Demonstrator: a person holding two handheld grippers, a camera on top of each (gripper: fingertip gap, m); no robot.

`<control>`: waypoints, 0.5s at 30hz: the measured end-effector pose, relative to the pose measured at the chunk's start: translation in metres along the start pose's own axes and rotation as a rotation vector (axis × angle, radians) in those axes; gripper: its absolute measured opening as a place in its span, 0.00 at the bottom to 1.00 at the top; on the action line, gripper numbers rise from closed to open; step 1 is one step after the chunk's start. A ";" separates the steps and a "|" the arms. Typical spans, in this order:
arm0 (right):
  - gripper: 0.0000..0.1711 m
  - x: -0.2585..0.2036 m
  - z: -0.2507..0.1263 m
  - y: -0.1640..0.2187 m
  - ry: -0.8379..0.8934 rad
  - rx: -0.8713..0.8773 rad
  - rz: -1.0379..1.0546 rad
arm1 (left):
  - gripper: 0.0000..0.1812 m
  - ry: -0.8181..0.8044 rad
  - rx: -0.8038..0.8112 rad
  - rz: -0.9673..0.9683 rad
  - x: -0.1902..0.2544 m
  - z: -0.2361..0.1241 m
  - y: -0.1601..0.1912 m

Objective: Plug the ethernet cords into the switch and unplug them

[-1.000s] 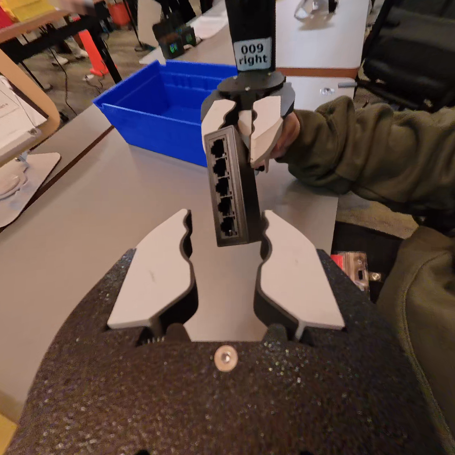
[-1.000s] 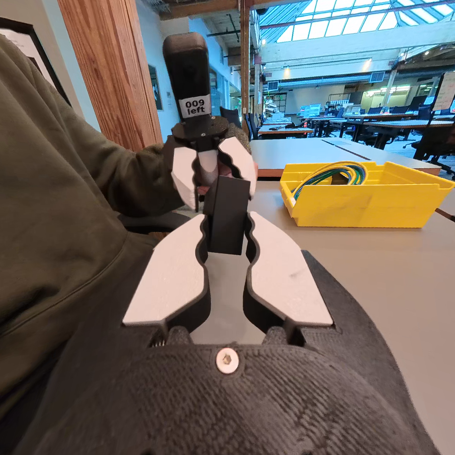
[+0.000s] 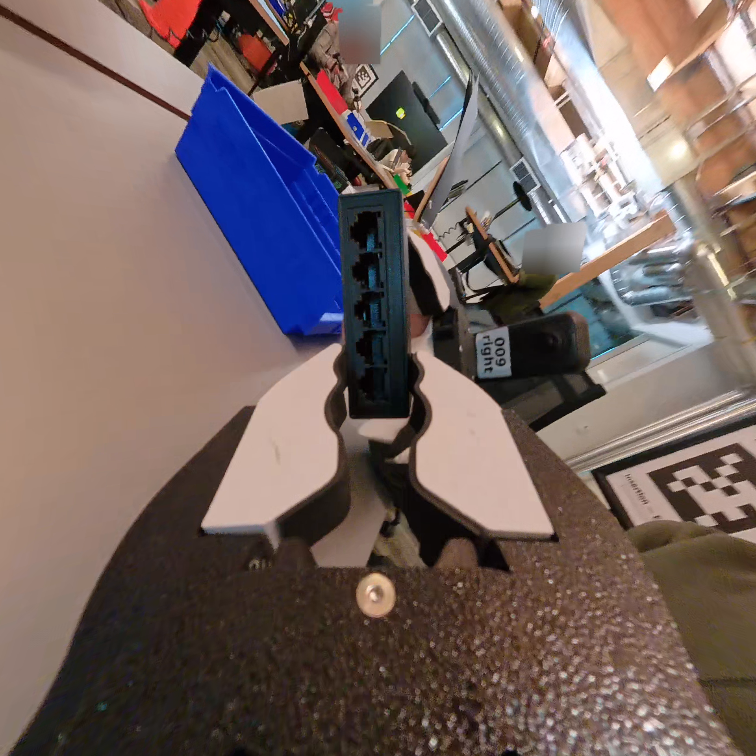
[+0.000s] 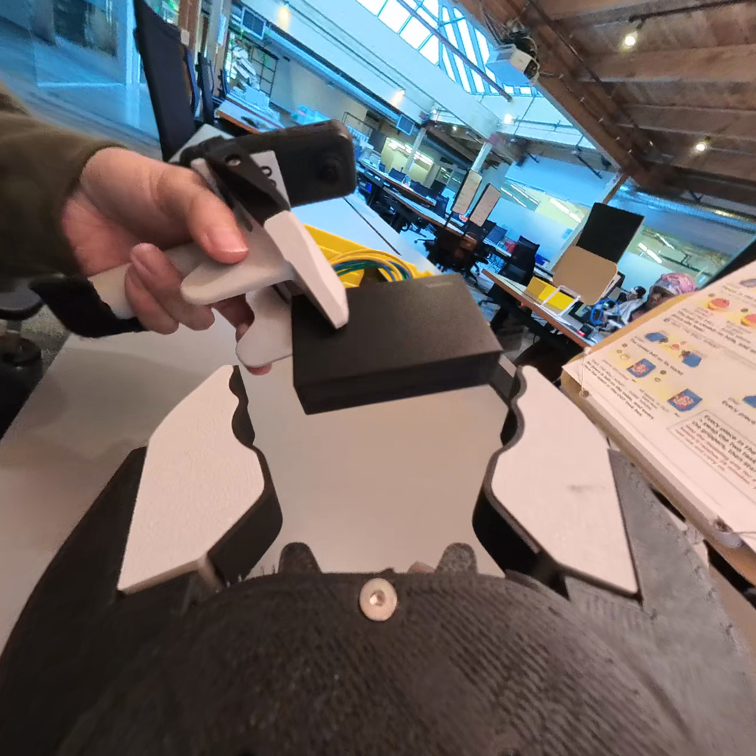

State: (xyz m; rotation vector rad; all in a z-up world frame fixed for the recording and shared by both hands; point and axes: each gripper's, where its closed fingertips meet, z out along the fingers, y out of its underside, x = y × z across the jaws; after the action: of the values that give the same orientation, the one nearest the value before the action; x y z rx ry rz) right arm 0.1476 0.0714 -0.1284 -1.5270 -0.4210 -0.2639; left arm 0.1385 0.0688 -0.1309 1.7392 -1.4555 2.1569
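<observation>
and the handover is done: the left tongs [image 3: 378, 399] are now clamped on the bottom end of the switch [image 3: 375, 311], where a second ago they stood spread around it while the right tongs pinched its top. the right tongs [image 4: 374, 392] have let go and drawn back, gaping wide with only bare worktop [image 4: 368, 470] between their tips. the switch has swung too; from the right wrist view its black body [image 4: 392, 343] lies nearly flat, carried in the air just beyond the tips, with one white left finger [image 4: 311, 270] pressed on its top face.

all five ports look empty from the left wrist view, so by my read no plugging has begun, and the right side is free to go for a cord.

farther off, the cords [image 4: 368, 266] sit coiled in the yellow bin [image 4: 323, 237] behind the switch, and a blue bin [image 3: 253, 212] rests on the worktop.

writing: each handle wears a small white sticker [image 3: 493, 356]; a printed sheet [image 4: 687, 368] with pictures leans at the right; no brand is legible on the switch.
</observation>
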 end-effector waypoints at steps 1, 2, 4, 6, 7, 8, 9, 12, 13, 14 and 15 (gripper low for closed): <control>0.70 -0.003 0.003 0.001 -0.003 -0.006 -0.021 | 0.15 0.011 -0.001 -0.026 0.002 0.001 0.002; 0.71 -0.003 0.005 0.001 0.013 -0.013 -0.040 | 0.15 0.021 -0.013 -0.036 0.003 0.003 0.005; 0.68 -0.002 0.005 0.003 0.033 -0.019 -0.069 | 0.15 0.017 -0.058 -0.029 0.005 0.007 0.015; 0.67 -0.004 0.003 0.003 0.014 -0.009 -0.072 | 0.15 0.021 -0.070 -0.027 0.007 0.009 0.020; 0.66 -0.006 0.001 0.004 -0.011 -0.013 -0.061 | 0.15 0.023 -0.080 -0.026 0.007 0.009 0.022; 0.66 -0.008 0.000 0.003 -0.040 -0.014 -0.045 | 0.16 0.029 -0.092 -0.024 0.008 0.010 0.025; 0.66 -0.010 -0.002 0.000 -0.075 -0.001 -0.029 | 0.16 0.047 -0.105 -0.015 0.010 0.010 0.027; 0.66 -0.017 -0.012 -0.010 -0.182 0.078 0.077 | 0.26 0.087 -0.169 0.025 0.018 0.009 0.032; 0.66 -0.018 -0.016 -0.014 -0.215 0.116 0.115 | 0.35 0.067 -0.183 0.035 0.016 0.009 0.030; 0.66 -0.020 -0.019 -0.017 -0.251 0.146 0.148 | 0.40 0.044 -0.202 0.044 0.014 0.008 0.028; 0.66 -0.020 -0.021 -0.019 -0.261 0.165 0.168 | 0.43 0.028 -0.220 0.048 0.012 0.007 0.027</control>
State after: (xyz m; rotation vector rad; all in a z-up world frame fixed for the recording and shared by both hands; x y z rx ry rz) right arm 0.1239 0.0478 -0.1195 -1.4285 -0.5038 0.1006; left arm 0.1254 0.0425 -0.1386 1.6086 -1.6712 1.9459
